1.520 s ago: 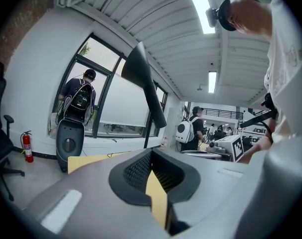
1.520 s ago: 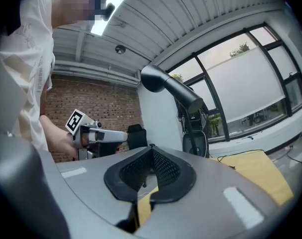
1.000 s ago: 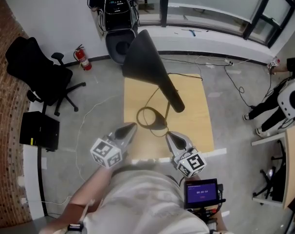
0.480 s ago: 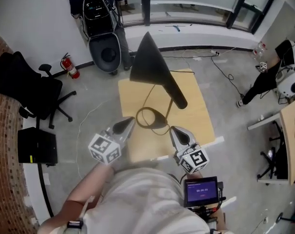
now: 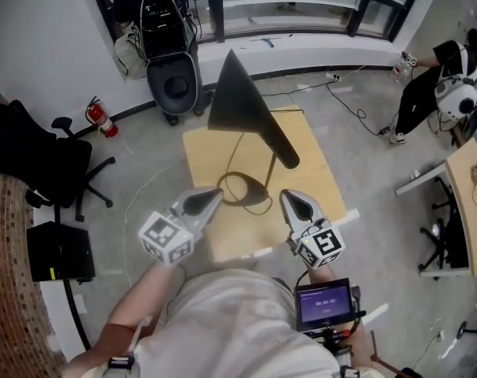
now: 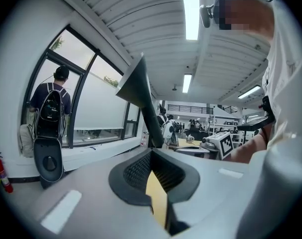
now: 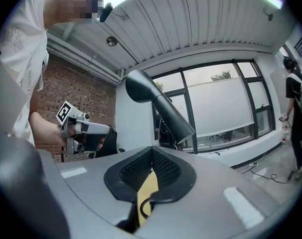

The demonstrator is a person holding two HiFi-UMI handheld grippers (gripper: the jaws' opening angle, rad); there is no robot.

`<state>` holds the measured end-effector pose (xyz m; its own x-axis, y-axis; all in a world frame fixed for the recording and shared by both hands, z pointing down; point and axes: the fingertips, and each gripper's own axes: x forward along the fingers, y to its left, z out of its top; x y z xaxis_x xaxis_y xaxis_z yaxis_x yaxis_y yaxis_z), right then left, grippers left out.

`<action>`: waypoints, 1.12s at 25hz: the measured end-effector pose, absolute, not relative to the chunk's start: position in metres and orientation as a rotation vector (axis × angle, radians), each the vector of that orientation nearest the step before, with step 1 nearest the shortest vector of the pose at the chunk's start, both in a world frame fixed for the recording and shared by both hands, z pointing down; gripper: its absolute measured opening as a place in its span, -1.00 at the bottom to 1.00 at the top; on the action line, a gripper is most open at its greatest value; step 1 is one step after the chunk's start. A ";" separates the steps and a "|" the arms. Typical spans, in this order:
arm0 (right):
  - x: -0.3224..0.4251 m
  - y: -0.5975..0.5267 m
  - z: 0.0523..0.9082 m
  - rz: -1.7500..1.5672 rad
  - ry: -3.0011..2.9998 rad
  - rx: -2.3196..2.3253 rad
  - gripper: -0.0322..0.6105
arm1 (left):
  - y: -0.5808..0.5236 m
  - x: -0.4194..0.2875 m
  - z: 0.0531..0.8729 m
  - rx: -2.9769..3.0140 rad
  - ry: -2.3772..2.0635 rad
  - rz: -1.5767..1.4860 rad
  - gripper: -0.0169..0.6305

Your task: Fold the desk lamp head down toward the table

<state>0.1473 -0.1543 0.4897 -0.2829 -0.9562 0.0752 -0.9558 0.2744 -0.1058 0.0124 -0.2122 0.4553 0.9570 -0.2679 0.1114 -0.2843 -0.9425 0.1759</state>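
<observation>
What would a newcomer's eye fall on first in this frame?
The big black cone of the desk lamp head, raised high over the small wooden table at mid-frame. Below it, the left gripper and right gripper, both shut and empty, point toward the lamp from the table's near edge.

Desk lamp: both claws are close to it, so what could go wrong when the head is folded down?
1. The lamp head is large and stands high on a thin stem over a small ring base. A push may tip the lamp or slide the base on the table.
2. The left claw and the right claw are both shut and empty, so a closed claw might slip off the smooth cone.
</observation>
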 end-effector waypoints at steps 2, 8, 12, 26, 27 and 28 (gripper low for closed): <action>0.153 -0.156 0.483 -0.173 2.502 -1.892 -0.86 | -0.213 0.012 0.442 2.945 -0.406 0.118 -0.95; 0.164 -0.161 0.463 -0.096 2.500 -1.927 -0.86 | -0.223 0.009 0.399 2.968 -0.463 0.068 -0.95; 0.169 -0.169 0.453 -0.061 2.510 -1.919 -0.86 | -0.235 0.008 0.377 2.960 -0.524 0.049 -0.95; 0.185 -0.185 0.423 0.062 2.579 -1.915 -0.81 | -0.253 0.001 0.318 3.036 -0.650 0.061 -0.95; 0.184 -0.186 0.422 0.068 2.585 -1.911 -0.77 | -0.254 -0.001 0.313 3.046 -0.658 0.052 -0.95; 0.182 -0.187 0.421 0.073 2.590 -1.906 -0.73 | -0.256 -0.002 0.308 3.056 -0.664 0.044 -0.95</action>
<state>0.1825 -0.1874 0.4214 -0.2958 -0.9547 0.0333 -0.9513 0.2976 0.0809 -0.0018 -0.2555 0.3084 0.9093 -0.4149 0.0305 -0.4153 -0.9096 0.0077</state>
